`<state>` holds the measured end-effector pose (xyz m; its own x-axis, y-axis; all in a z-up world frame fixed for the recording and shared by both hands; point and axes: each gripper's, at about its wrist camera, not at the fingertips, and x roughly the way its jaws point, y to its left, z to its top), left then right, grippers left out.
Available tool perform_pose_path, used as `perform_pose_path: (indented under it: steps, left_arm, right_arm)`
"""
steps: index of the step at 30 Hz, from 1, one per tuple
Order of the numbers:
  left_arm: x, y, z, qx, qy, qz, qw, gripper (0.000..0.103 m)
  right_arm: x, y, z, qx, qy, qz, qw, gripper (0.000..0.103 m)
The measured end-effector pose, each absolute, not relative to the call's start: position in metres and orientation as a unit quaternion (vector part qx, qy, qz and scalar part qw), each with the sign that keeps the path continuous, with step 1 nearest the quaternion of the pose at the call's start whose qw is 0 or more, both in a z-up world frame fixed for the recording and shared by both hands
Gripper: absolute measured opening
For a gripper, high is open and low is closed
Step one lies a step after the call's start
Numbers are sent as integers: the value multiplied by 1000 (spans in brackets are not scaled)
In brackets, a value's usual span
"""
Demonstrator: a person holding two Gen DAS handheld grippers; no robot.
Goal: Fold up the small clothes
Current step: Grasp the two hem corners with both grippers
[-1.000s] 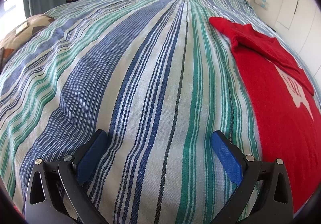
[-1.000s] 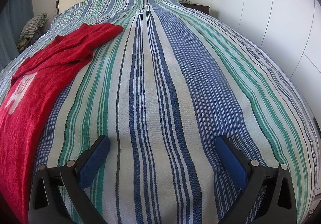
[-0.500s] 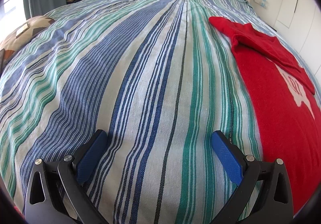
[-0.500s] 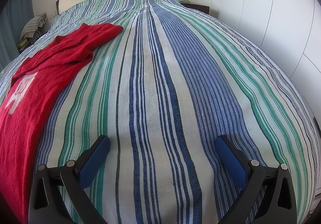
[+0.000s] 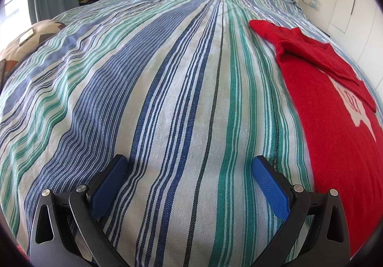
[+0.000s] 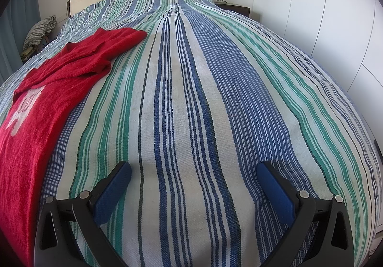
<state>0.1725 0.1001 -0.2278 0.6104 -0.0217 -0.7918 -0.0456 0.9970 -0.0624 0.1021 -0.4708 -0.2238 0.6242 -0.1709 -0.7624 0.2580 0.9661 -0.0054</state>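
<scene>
A red knitted sweater [image 5: 335,109] lies spread flat on the striped bedspread [image 5: 182,90], its length running along the stripes. A white motif is worked into its front, partly covered where one sleeve is folded diagonally across the chest. The other sleeve reaches up toward the head of the bed, slightly rumpled near the shoulder. From the right wrist view the sweater [image 6: 40,104] fills the left edge, its lower part running out of sight.

I see a bedspread [image 5: 167,99] striped blue, green and white. The garment [image 5: 335,135] is red with a white motif. My gripper pads [image 6: 275,190] are blue.
</scene>
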Motion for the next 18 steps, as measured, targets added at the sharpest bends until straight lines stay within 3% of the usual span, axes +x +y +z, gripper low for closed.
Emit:
perform_pose_path:
  steps: [8, 11, 14, 18]
  left_arm:
    - [173, 105, -218, -43, 459, 4, 888, 102]
    - [161, 119, -199, -97, 466, -11, 879, 101]
    - [140, 125, -176, -154, 460, -57, 873, 101]
    - [117, 96, -169, -156, 489, -150, 845, 98]
  right_arm:
    - [104, -470, -222, 49, 427, -120, 895, 103]
    - [111, -471, -211, 49, 469, -110, 875, 102]
    - [93, -470, -183, 118, 467, -77, 873, 100]
    - [58, -442, -161, 218, 473, 25, 853, 98]
